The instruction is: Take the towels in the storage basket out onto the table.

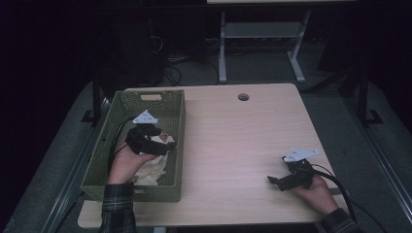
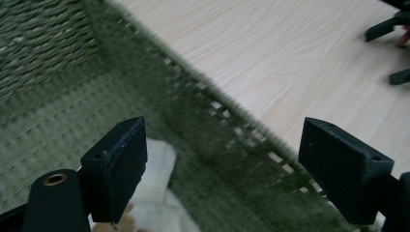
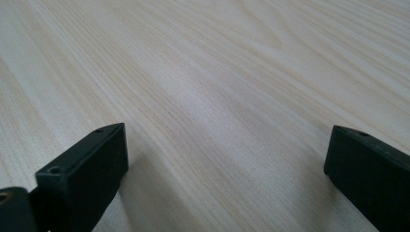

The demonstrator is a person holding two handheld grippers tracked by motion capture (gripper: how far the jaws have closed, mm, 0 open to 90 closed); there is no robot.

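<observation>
Green woven basket (image 1: pixel 172 109) half hides a crumpled pale cloth (image 1: pixel 151 167) beneath the wide-open left tongs (image 1: pixel 167 144), while the right tongs (image 1: pixel 273 180) gape empty over bare bench (image 1: pixel 233 141).

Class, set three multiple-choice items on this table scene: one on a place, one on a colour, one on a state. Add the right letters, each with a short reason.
1. Where does the white cloth lie?
A. in the basket
B. on the bare table
C. on the floor

2. What colour is the woven basket?
A. red
B. green
C. blue

3. How do the jaws of the right tool stand?
A. shut on the cloth
B. shut on nothing
C. open, with nothing between them

Key: 1 A, since the high view shows the cloth inside the basket walls, under the left tool. 2 B, since its weave is olive green in the high view and the left gripper view. 3 C, since the right gripper view shows bare table in the wide gap between the jaws.
</observation>
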